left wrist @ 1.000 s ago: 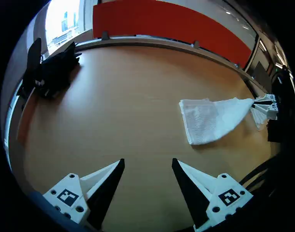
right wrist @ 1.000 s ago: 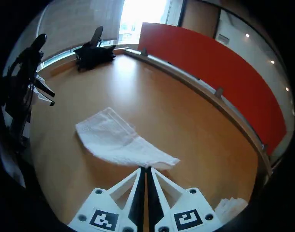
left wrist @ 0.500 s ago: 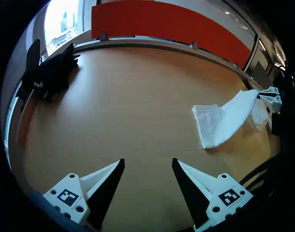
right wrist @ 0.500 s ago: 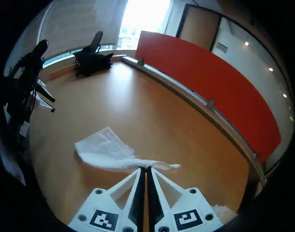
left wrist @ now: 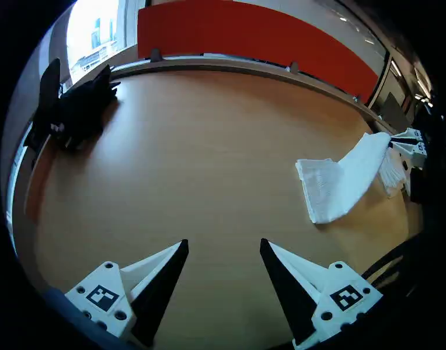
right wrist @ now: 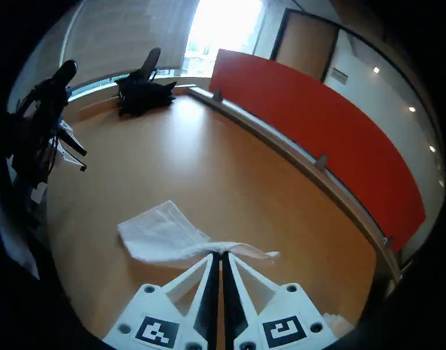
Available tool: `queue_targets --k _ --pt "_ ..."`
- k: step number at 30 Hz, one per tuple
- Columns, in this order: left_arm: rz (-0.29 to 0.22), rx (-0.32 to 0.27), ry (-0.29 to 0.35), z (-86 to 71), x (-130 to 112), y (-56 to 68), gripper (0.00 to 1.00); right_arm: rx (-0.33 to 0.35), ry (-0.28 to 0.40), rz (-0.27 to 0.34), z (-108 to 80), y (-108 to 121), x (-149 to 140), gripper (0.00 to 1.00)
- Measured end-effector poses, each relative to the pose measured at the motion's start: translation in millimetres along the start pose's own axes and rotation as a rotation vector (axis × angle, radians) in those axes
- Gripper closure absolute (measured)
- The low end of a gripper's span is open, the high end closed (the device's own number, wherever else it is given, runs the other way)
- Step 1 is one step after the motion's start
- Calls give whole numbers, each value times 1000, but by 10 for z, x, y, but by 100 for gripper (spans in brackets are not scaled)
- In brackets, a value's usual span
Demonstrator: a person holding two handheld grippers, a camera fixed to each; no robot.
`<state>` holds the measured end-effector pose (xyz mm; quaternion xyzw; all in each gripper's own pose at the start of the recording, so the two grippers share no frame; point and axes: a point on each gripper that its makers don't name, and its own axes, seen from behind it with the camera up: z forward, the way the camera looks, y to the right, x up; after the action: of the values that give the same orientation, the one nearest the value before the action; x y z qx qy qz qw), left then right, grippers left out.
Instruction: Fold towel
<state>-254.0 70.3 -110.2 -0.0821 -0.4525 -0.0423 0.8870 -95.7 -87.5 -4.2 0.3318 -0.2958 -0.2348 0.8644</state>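
Sitting at the bottom of the left gripper view, the left gripper (left wrist: 223, 242) is gaping wide and gripping nothing. The towel (left wrist: 331, 186) is lying at middle right, with one corner being lifted by the right gripper (left wrist: 411, 143). I'd be carrying that corner low and straight across so the edges are lining up.

In the right gripper view, that gripper at bottom centre is pinching the towel's raised edge between nearly closed fingers. The wooden surface (right wrist: 223, 169) is stretching toward a red panel (right wrist: 322, 111) on the right, with a dark bag (right wrist: 142, 93) sitting upper left by a bright window (right wrist: 223, 23).
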Motion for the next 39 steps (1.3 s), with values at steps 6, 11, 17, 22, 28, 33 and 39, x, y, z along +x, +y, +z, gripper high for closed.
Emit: queue_targets --k 6,11,17,22,28,33,39 --pt "-4 2 2 -6 0 -18 9 25 0 -15 30 -112 32 95" --pt "-5 2 6 -20 10 -24 9 54 -6 -35 62 -253 38 95" --pt "-3 0 12 -40 26 -15 9 91 -18 -62 129 -444 31 95" --pt "-5 0 17 -64 31 -20 9 125 -19 -72 195 -605 54 95" --pt "-12 6 22 -96 21 -62 9 164 -25 -91 292 -782 74 95" --pt "-24 15 27 -137 4 -121 9 201 -37 -112 375 -941 70 95" --pt "-43 30 30 -195 -41 -212 9 257 -53 -132 476 -1160 43 95"
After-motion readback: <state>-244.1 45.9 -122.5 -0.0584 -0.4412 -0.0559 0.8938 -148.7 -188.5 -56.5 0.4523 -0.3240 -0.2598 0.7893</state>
